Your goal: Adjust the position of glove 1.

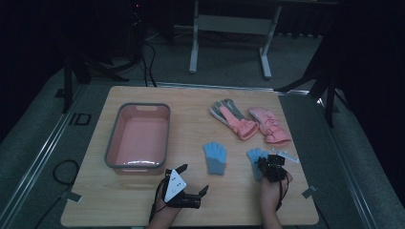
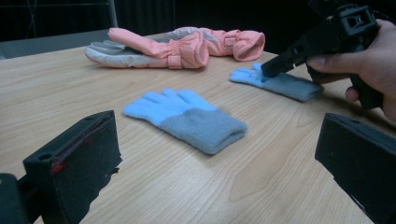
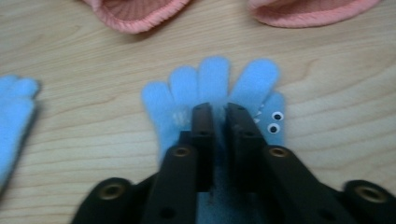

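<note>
Pink plastic with a grey rim makes up the basin (image 1: 138, 137), which stands empty on the left half of the wooden table (image 1: 191, 200), its long side running from the near edge toward the far edge. Just in front of the basin's near right corner, close to the table's near edge, the left gripper (image 1: 194, 183) is held low in the person's left hand (image 1: 162, 212); its jaws stand wide apart with nothing between them, as the left gripper view shows with bare wood in the gap. Right of the basin, near the middle of the table, lies the left blue glove (image 1: 215, 158), flat, fingers toward the far edge and grey cuff toward the near edge. Beyond it, toward the far right corner, two pink gloves (image 1: 250, 123) lie side by side, touching. Nearer the right edge, the right blue glove (image 1: 255, 158) lies flat, also with its fingers toward the far edge. The right gripper (image 3: 218, 116), held in the right hand (image 1: 273, 193), is down on this glove's palm; its jaws are only a narrow slit apart, tips on the knit, and a little blue fabric shows in the gap. Two small googly eyes (image 3: 275, 122) sit on the glove just right of the jaws.
</note>
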